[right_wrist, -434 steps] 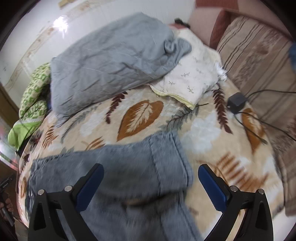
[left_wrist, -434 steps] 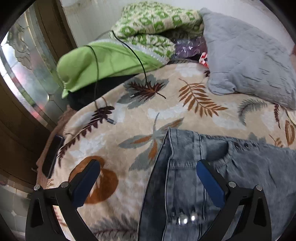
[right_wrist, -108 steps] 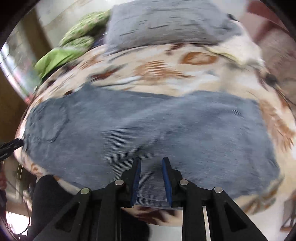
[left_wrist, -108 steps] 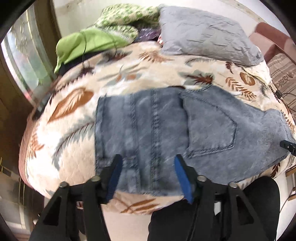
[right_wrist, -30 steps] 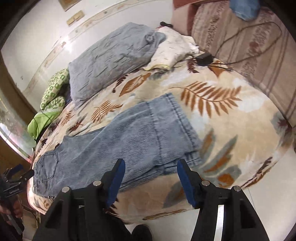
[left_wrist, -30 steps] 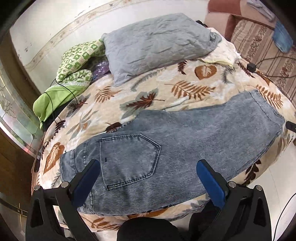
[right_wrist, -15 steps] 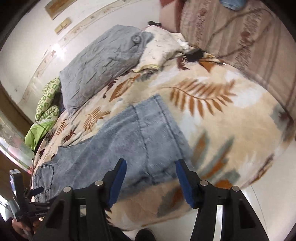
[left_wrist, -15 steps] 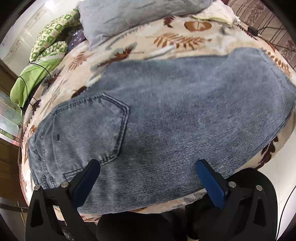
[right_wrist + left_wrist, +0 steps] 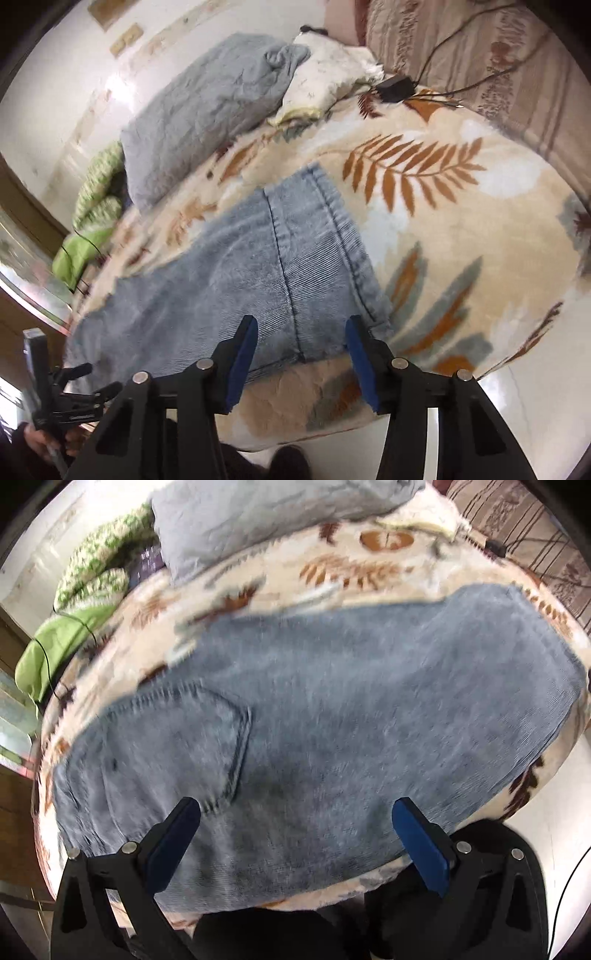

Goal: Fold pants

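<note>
A leaf-print blanket [image 9: 461, 236] spreads ahead of both grippers, the pants [image 9: 332, 720] lie flat on it just beyond the spread, empty left gripper [image 9: 295, 834], their hem end before the parted, empty right gripper [image 9: 301, 350].

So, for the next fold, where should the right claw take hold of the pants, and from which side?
Probably at the leg hem of the pants, on the near corner just ahead of the open right claw. That end lies flat on the blanket with its stitched edge toward the person, so come in low from the near bed edge and slide one finger under the doubled layers.
</note>
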{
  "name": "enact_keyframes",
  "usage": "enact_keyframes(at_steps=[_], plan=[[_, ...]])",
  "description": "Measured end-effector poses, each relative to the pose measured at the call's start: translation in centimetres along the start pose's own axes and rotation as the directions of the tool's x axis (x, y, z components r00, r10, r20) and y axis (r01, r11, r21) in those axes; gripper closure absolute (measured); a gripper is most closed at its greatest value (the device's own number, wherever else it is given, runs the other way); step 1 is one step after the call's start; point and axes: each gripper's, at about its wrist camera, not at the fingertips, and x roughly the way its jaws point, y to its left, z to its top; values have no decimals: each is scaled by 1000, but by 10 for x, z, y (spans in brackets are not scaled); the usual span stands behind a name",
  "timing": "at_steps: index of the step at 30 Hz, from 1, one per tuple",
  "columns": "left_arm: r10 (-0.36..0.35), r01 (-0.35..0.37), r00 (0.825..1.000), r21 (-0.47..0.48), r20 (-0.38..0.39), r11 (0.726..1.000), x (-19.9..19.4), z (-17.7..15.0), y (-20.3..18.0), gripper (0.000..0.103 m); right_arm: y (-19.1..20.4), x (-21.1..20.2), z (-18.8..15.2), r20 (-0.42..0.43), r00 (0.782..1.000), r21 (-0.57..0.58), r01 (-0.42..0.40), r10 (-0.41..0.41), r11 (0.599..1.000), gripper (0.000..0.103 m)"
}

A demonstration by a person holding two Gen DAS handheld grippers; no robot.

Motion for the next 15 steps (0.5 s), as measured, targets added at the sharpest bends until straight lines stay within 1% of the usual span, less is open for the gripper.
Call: enact_keyframes(at_steps=[2,3,5,6,8,9,10,11,13,15], plan=[[-4,4,1000,-2,25,1000,-5,7,1,0,-11,-4,-1,-21,999,52,-36,37,998,49],[-2,2,1000,-3,27,1000,-4,9,1,0,-19,-4,-3,-28,997,99,-69,72,993,49],[10,-10,1000,-5,21,1000,4,16,2,0,-29,1,-7,-43,992,168,-107,116,980,49],[14,-14,1000,-5,17,1000,8,18,1,0,-34,5,-10,-52,991,204,-114,127,972,49],[20,-20,1000,-3,-4,1000,23,21,5,0,-38,11,-15,-52,989,240,-123,139,963,49],[22,-22,1000,2,-18,1000,31,23,6,0,-40,14,-17,-51,985,259,-144,163,955,49],[24,-23,999,8,-31,1000,37,21,4,0,-40,16,-18,-48,983,271,-159,178,950,49],[19,-19,999,5,-26,1000,40,20,4,0,-40,18,-19,-45,981,281,-170,190,945,49],[23,-23,999,-3,-21,1000,39,20,4,0,-38,20,-18,-47,981,279,-170,190,945,49],[34,-33,999,22,-11,999,34,22,0,0,-36,20,-17,-43,981,268,-170,188,948,49]])
